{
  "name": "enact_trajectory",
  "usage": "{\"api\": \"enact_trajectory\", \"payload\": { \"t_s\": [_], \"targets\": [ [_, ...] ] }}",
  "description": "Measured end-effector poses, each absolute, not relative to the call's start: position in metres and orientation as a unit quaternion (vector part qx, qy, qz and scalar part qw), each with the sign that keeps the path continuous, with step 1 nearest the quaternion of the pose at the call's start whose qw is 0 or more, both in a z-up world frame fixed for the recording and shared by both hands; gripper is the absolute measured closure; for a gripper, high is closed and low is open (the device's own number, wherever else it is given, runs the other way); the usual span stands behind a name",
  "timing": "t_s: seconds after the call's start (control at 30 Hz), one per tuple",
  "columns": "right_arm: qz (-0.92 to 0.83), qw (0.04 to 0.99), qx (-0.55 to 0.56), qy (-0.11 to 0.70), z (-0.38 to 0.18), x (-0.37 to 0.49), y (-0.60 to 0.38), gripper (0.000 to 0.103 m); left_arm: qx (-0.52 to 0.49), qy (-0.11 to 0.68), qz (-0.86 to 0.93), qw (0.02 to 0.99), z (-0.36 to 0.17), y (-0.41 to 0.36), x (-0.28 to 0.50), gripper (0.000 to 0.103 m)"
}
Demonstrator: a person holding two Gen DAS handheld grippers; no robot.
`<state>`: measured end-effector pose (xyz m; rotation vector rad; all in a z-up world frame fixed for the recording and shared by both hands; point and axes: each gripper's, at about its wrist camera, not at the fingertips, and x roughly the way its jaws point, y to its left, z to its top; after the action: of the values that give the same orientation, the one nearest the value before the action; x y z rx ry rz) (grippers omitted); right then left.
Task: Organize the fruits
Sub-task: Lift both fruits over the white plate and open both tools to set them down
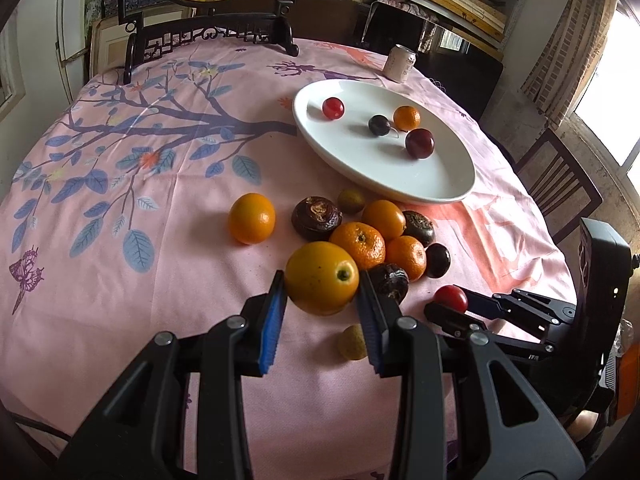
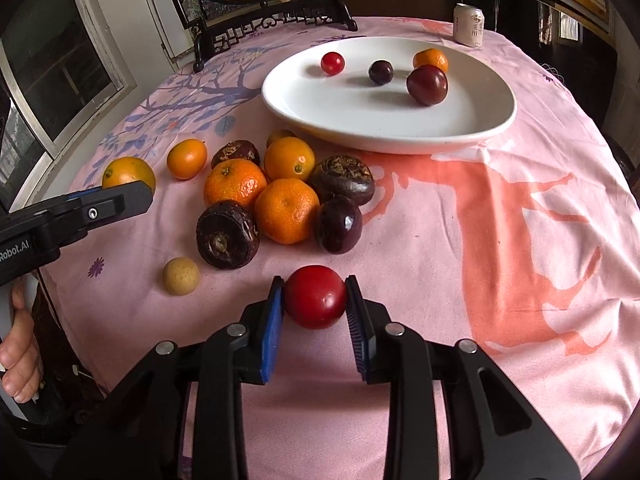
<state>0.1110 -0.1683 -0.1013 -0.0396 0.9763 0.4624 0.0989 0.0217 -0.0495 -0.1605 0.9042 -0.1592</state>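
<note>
My left gripper [image 1: 321, 282] is shut on a large orange [image 1: 322, 278] at the near side of a heap of fruit [image 1: 372, 236] on the pink tablecloth. In the right wrist view that gripper [image 2: 120, 196] comes in from the left with the orange [image 2: 128, 172] behind its finger. My right gripper [image 2: 315, 280] is shut on a small round red fruit [image 2: 315, 296] just in front of the heap [image 2: 280, 200]; the left wrist view shows it [image 1: 451, 298] at the right. Beyond the heap, the white oval plate [image 1: 384, 186] [image 2: 380, 142] holds several small fruits.
A pale round fruit [image 1: 352, 342] [image 2: 181, 276] lies alone near the grippers, and another orange [image 1: 252, 218] sits left of the heap. A drink can [image 1: 400, 63] [image 2: 469, 25] stands behind the plate. A dark carved stand [image 1: 208, 36] rises at the table's far edge, a chair [image 1: 560, 188] at right.
</note>
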Motion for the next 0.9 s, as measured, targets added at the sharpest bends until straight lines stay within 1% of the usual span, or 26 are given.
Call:
{"api": "enact_trajectory", "payload": {
  "t_s": [0.27, 0.43, 0.53, 0.67, 0.77, 0.9],
  "targets": [
    [0.215, 0.869, -0.015, 0.446, -0.086, 0.103, -0.177, 0.073, -0.074, 0.429, -0.078, 0.897, -0.041, 0.024, 0.102, 0.068],
    [0.208, 0.873, -0.019, 0.441, -0.072, 0.117, -0.19, 0.073, -0.06, 0.444, -0.097, 0.889, -0.033, 0.015, 0.121, 0.068],
    [0.19, 0.887, -0.039, 0.419, -0.049, 0.14, -0.199, 0.073, -0.038, 0.447, -0.112, 0.887, -0.019, 0.002, 0.154, 0.068],
    [0.174, 0.9, -0.043, 0.397, -0.032, 0.19, -0.213, 0.073, -0.018, 0.458, -0.102, 0.883, -0.006, -0.017, 0.224, 0.068],
    [0.159, 0.902, -0.05, 0.399, -0.031, 0.238, -0.218, 0.073, -0.009, 0.472, -0.086, 0.877, -0.007, -0.035, 0.281, 0.068],
    [0.128, 0.903, -0.066, 0.406, -0.046, 0.292, -0.223, 0.073, -0.004, 0.501, -0.073, 0.863, -0.027, -0.059, 0.344, 0.068]
  ]
}}
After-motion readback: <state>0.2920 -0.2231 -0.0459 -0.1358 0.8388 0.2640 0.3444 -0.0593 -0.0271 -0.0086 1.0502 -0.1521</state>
